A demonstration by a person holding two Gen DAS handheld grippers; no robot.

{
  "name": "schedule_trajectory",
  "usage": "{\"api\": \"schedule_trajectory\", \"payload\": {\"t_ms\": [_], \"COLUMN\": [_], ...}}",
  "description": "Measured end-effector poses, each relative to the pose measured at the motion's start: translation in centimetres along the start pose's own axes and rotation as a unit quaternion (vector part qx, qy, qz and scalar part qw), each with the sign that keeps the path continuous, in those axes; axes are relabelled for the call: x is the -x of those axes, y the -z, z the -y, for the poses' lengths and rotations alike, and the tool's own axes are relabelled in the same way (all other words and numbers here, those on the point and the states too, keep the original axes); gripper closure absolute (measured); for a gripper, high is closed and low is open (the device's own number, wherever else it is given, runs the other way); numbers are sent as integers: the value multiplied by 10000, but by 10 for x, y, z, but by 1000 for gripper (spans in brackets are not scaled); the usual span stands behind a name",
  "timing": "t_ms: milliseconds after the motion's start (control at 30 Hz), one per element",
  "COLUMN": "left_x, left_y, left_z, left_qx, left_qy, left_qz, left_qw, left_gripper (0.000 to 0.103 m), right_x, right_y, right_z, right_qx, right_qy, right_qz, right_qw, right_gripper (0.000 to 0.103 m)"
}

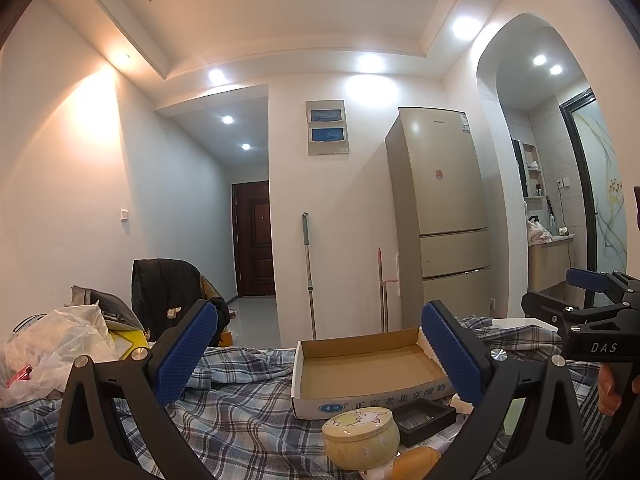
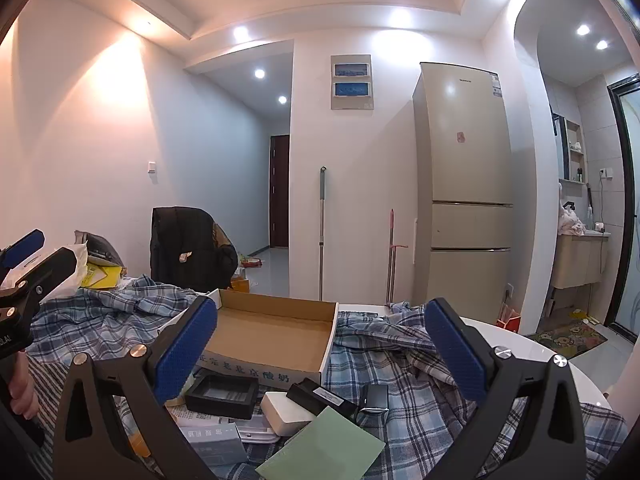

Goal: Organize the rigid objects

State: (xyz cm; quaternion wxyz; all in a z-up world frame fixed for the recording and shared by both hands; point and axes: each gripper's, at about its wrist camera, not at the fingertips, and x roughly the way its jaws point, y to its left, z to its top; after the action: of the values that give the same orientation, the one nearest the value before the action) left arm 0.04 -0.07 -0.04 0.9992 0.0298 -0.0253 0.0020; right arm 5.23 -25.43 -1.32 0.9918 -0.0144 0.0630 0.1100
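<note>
- My left claw (image 1: 318, 354) and right claw (image 2: 320, 350) both gape wide, holding nothing.
- Just below them, a round tin (image 1: 360, 438), black tray (image 2: 222, 396), white block (image 2: 286, 408) and green card (image 2: 324, 446) crowd together, partly cut off, perhaps overlapping.
- Beyond, the cardboard box (image 2: 276, 328) lies on the plaid-covered worktop (image 2: 420, 400).

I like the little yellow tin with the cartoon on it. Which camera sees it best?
The left wrist view. The round yellow tin sits whole and close there, lid and cartoon visible, in front of the cardboard tray. The right wrist view doesn't show it at all.
</note>
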Motion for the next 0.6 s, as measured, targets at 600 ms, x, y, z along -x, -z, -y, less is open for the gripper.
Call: {"api": "schedule_trajectory", "payload": {"t_ms": [600], "left_x": [3], "left_y": [0], "left_z": [-2], "left_qx": [-78], "left_qy": [-4], "left_qz": [66], "left_qw": [9999], "left_gripper": [0], "right_x": [3], "right_y": [-3], "right_z": [0], "right_qx": [79], "right_qy": [15], "right_qz": [110], "right_qw": [9999], "right_gripper": [0]}}
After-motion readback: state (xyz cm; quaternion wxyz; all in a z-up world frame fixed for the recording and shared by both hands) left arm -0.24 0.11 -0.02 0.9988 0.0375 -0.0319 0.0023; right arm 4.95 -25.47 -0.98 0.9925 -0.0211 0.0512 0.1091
